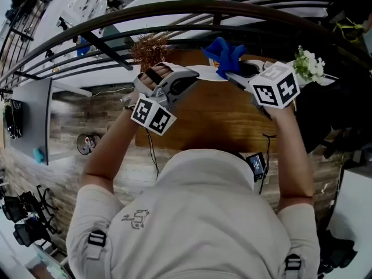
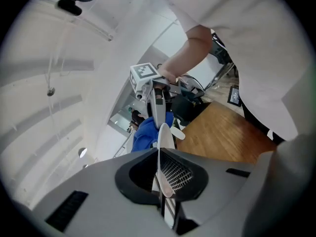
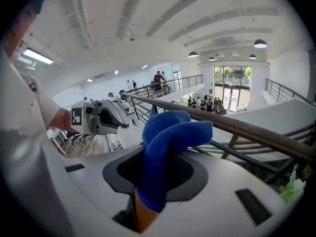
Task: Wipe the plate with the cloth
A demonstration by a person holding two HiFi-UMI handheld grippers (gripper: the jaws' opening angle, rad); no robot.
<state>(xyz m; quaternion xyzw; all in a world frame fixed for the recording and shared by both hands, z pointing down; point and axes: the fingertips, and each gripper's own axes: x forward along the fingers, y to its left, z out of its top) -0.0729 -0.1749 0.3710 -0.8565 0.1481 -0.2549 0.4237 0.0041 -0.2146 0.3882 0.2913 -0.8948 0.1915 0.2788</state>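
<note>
Above the near side of the wooden table (image 1: 215, 118), the left gripper (image 1: 195, 77) has its jaws pinched on the rim of the white plate (image 2: 165, 139), which runs edge-on between them and is held in the air over the table's middle. Just to the right over the table, the right gripper (image 3: 158, 181) has its jaws pressed onto the blue cloth (image 3: 170, 137), whose bunched free end sticks up past the jaws and lies against the plate. At the table's far edge stand a dried brown plant (image 1: 150, 48) on the left and white flowers (image 1: 308, 65) on the right, with a dark railing (image 1: 174, 7) curving beyond.
</note>
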